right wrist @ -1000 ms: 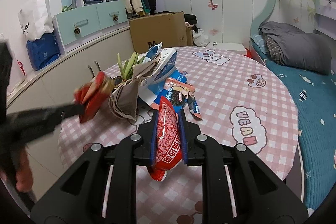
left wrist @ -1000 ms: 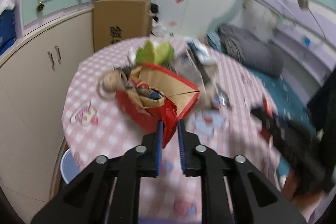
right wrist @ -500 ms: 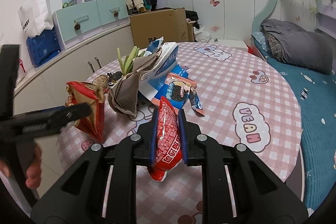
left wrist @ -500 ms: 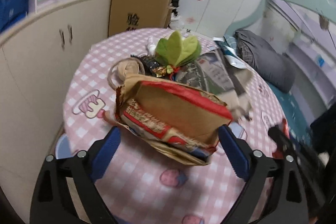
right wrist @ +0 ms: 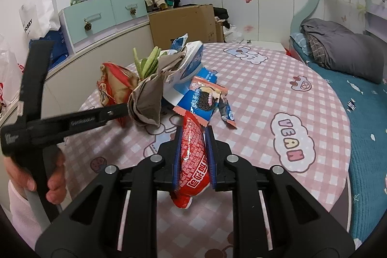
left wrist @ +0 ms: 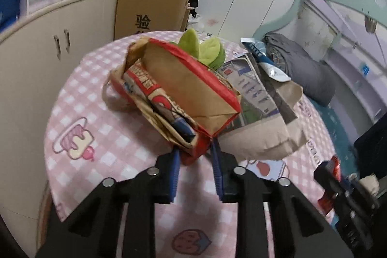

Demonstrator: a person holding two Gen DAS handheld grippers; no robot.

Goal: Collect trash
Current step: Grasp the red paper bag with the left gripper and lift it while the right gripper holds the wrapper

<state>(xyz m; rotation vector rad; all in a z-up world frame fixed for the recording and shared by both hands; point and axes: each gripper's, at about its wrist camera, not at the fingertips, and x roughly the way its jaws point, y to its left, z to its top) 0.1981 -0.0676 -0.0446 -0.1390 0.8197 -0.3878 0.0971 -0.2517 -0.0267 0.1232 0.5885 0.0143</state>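
Left wrist view: the left gripper (left wrist: 194, 156) had its blue fingers (left wrist: 174, 168) partly spread, the corner of the red paper bag (left wrist: 183, 93) sitting between them; whether they pinched it could not be told.
Bag contents: crumpled wrappers showed inside its open mouth.
Beyond the fingers: a green leafy piece (left wrist: 203, 50) stood behind the bag.
Right of the fingers: a grey-brown paper bag (left wrist: 263, 117) leaned against the red one, crowding that side.
Right wrist view: the right gripper (right wrist: 193, 144) had its fingers pressed onto a red snack wrapper (right wrist: 193, 156), which hung down between them.
Ahead of the fingers: a blue cookie wrapper (right wrist: 203, 98) and a smaller wrapper (right wrist: 226, 110) lay on the pink checked worktop (right wrist: 278, 93).
Left of the fingers: the other gripper's black body crossed in front of the trash heap.
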